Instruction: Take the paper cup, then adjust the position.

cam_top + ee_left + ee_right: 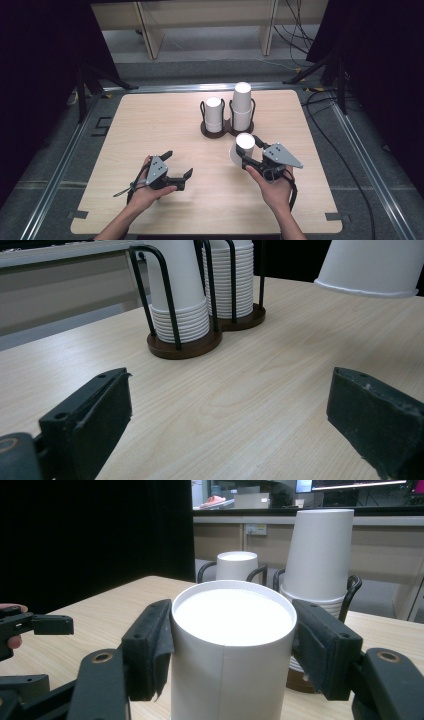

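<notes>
Right gripper (248, 150): clenching an upside-down white paper cup (242, 148) between its two black pads; the pads are pressing on opposite sides of the cup wall just under its closed base, as the right gripper view is showing (232, 640)
Paper cup: sitting squarely between the right gripper's jaws with its flat base facing up; in the left gripper view its rolled rim (367, 287) is hanging clear above the tabletop (150, 120); it is lying in front of the cup holder and well to the right of the left gripper
Left gripper (179, 164): released, jaws standing wide apart with nothing between them but bare wood; it is hovering low over the near left part of the tabletop, well apart from the cup
Cup holder (227, 129): standing at the far middle of the tabletop, a dark twin base with black wire loops; its left stack (214, 114) is reaching lower than its right stack (242, 104); both stacks are standing upside down
Person's hands: coming in from the near edge, one gripping each tool
</notes>
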`<state>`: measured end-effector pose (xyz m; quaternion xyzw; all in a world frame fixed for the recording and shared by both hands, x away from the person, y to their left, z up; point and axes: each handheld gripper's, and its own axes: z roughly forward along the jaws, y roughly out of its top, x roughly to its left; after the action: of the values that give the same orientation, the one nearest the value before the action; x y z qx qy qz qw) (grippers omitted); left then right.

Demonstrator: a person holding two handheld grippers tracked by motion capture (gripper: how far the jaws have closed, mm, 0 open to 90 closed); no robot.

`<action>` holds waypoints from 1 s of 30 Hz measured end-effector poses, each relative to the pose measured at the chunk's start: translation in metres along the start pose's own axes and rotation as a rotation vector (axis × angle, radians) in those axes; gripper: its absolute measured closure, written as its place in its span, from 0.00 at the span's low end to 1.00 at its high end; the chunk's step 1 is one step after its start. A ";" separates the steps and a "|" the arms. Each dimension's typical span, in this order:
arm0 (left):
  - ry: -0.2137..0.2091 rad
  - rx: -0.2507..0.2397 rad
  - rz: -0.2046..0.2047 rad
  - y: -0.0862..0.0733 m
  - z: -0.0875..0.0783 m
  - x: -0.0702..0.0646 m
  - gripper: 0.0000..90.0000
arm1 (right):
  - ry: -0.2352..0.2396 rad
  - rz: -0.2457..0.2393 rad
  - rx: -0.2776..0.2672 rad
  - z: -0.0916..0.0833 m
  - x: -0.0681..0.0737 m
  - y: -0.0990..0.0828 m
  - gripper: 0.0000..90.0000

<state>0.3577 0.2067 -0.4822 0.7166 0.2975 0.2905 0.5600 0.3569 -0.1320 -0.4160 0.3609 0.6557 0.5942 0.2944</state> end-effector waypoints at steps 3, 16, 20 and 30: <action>-0.006 0.015 0.004 0.001 -0.001 -0.003 0.04 | -0.008 0.047 0.022 -0.001 0.002 0.000 0.40; -0.074 0.022 0.037 0.012 0.016 -0.020 0.02 | 0.052 0.125 0.025 0.012 -0.002 -0.004 0.40; -0.110 0.031 0.050 0.013 0.026 -0.029 0.01 | 0.054 0.200 0.029 0.011 -0.006 -0.005 0.40; -0.170 0.023 0.072 0.020 0.047 -0.043 0.00 | 0.044 0.324 0.047 0.013 -0.014 -0.005 0.40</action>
<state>0.3673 0.1408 -0.4761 0.7555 0.2261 0.2452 0.5639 0.3751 -0.1360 -0.4235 0.4559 0.6088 0.6261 0.1717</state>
